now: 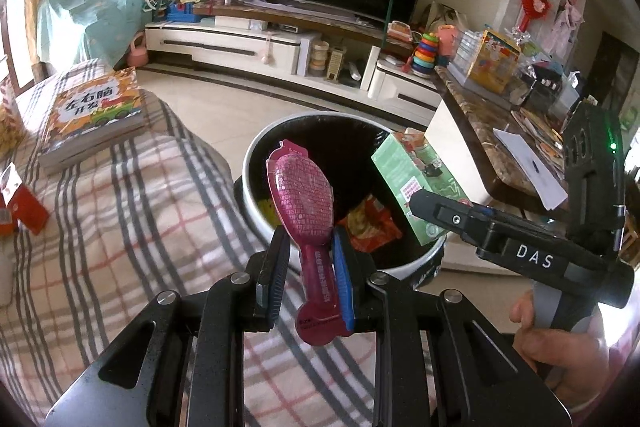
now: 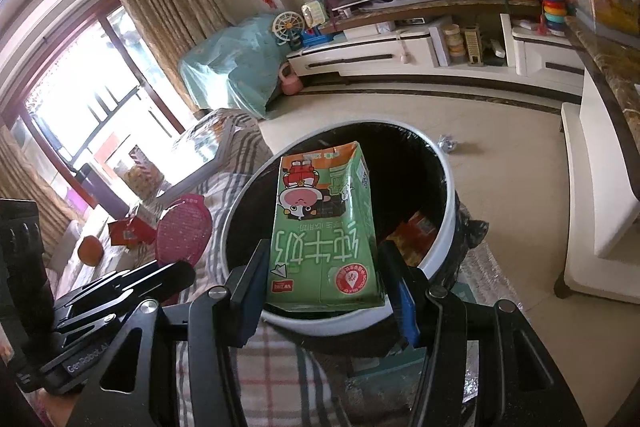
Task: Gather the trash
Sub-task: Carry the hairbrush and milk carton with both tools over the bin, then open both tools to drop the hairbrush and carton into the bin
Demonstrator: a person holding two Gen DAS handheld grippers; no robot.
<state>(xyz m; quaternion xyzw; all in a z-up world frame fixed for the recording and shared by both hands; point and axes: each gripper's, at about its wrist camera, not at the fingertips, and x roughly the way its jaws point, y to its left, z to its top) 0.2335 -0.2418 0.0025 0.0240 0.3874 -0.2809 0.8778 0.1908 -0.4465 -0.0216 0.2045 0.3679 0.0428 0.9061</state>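
My left gripper (image 1: pixel 310 251) is shut on a pink spoon-shaped plastic wrapper (image 1: pixel 306 195) and holds it over the near rim of a round white trash bin (image 1: pixel 256 203) with a black liner. My right gripper (image 2: pixel 324 267) is shut on a green milk carton (image 2: pixel 324 227) and holds it over the same bin (image 2: pixel 444 227). The carton (image 1: pixel 416 187) and right gripper (image 1: pixel 440 211) also show in the left wrist view, at the bin's right side. The wrapper (image 2: pixel 184 231) and left gripper (image 2: pixel 152 275) show at the left of the right wrist view. Orange and red snack bags (image 1: pixel 372 223) lie inside the bin.
A plaid-covered surface (image 1: pixel 120 207) at the left holds a children's book (image 1: pixel 96 111) and a red packet (image 1: pixel 24 211). A marble-topped table (image 1: pixel 492 131) with papers and toys stands at the right. A TV cabinet (image 1: pixel 280 47) runs along the far wall. A crumpled foil scrap (image 2: pixel 448 143) lies on the floor.
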